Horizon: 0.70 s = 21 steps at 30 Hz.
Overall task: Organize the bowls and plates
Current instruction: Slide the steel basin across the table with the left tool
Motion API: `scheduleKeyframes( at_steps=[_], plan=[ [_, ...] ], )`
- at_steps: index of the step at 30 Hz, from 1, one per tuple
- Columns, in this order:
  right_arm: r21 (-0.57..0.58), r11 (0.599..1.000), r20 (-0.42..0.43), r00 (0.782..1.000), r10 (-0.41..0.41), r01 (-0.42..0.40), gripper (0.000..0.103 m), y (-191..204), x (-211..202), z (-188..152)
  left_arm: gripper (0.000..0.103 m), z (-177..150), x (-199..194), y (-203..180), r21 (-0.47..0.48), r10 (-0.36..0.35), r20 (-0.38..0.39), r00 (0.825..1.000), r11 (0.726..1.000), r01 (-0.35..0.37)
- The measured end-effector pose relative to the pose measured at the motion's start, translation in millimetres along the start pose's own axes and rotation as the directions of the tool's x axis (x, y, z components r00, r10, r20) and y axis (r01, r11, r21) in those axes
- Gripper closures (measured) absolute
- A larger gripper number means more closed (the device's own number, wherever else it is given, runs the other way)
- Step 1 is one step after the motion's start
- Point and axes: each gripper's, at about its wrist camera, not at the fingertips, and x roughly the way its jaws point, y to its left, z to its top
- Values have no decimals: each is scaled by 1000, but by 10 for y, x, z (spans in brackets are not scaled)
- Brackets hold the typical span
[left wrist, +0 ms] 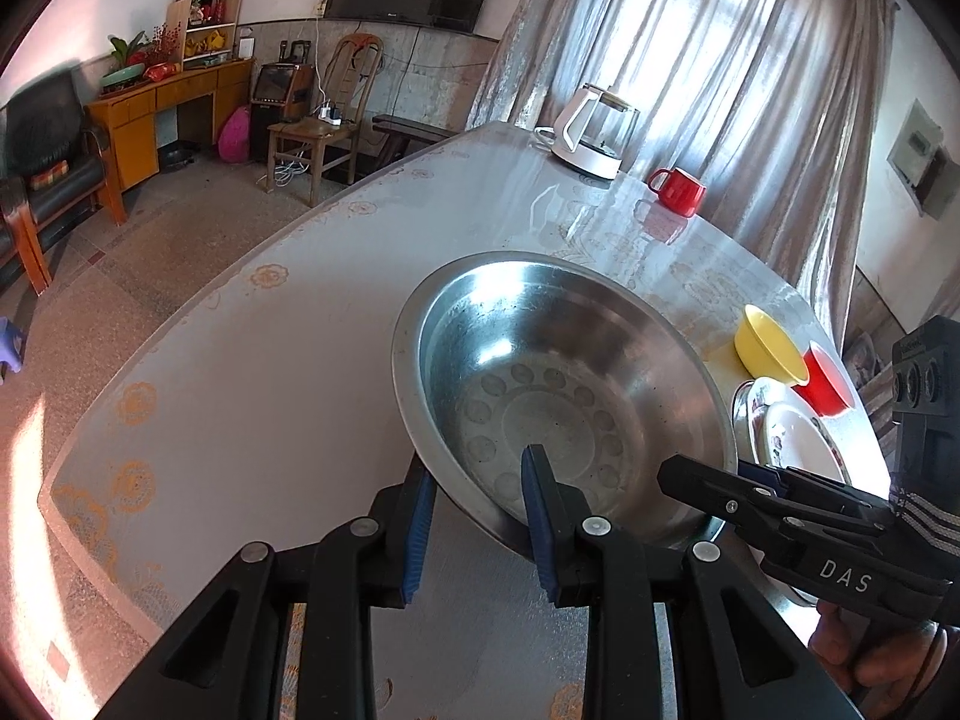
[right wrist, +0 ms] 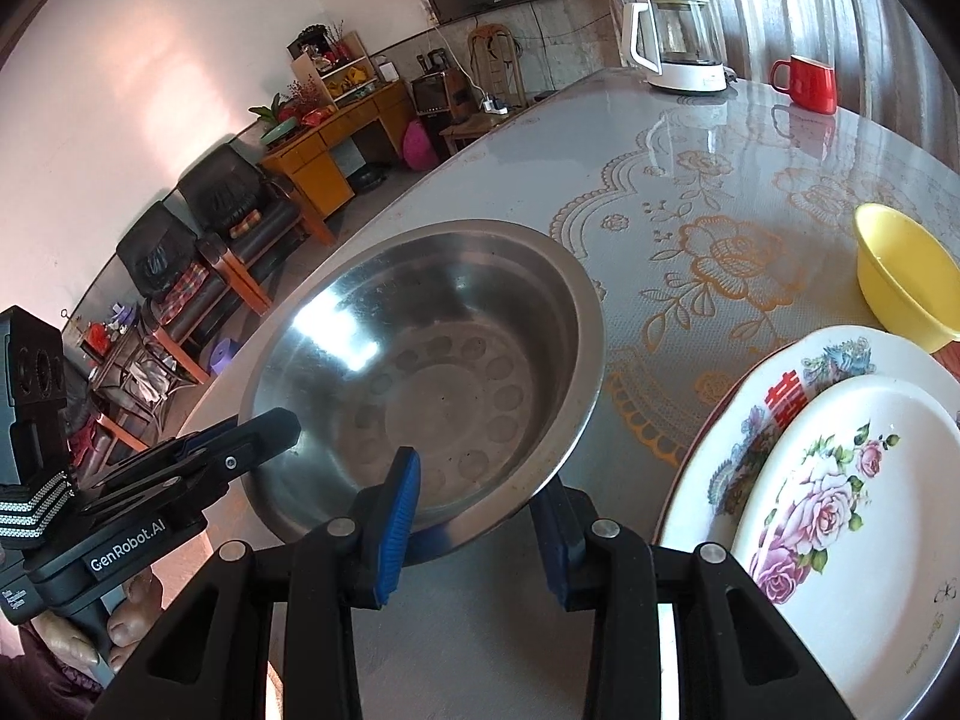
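Note:
A large steel basin [left wrist: 540, 372] [right wrist: 432, 360] sits in the middle of the table, and both grippers hold it by its near rim. My left gripper [left wrist: 477, 510] is shut on the rim, one blue pad inside the basin and one outside. My right gripper [right wrist: 474, 528] grips the rim the same way a little to the right; it shows in the left wrist view as a black arm [left wrist: 750, 480]. Right of the basin a small floral plate [right wrist: 840, 480] [left wrist: 792, 432] lies on a larger patterned plate [right wrist: 738, 420]. A yellow bowl [right wrist: 906, 276] [left wrist: 771, 348] and a red bowl [left wrist: 831, 378] stand behind them.
A white kettle [left wrist: 594, 132] [right wrist: 678, 42] and a red mug [left wrist: 678, 189] [right wrist: 807, 84] stand at the far end of the table [left wrist: 270, 390]. The table's left edge drops to the floor, with chairs and a desk beyond. A curtain hangs behind the table.

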Motion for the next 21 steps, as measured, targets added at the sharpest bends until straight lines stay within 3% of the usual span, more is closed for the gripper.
scheduleKeyframes(
  at_steps=[21],
  plan=[
    [44, 998, 44, 998, 34, -36, 65, -41, -123, -66, 70, -28, -70, -1, 11, 34, 7, 999, 999, -34]
  ],
)
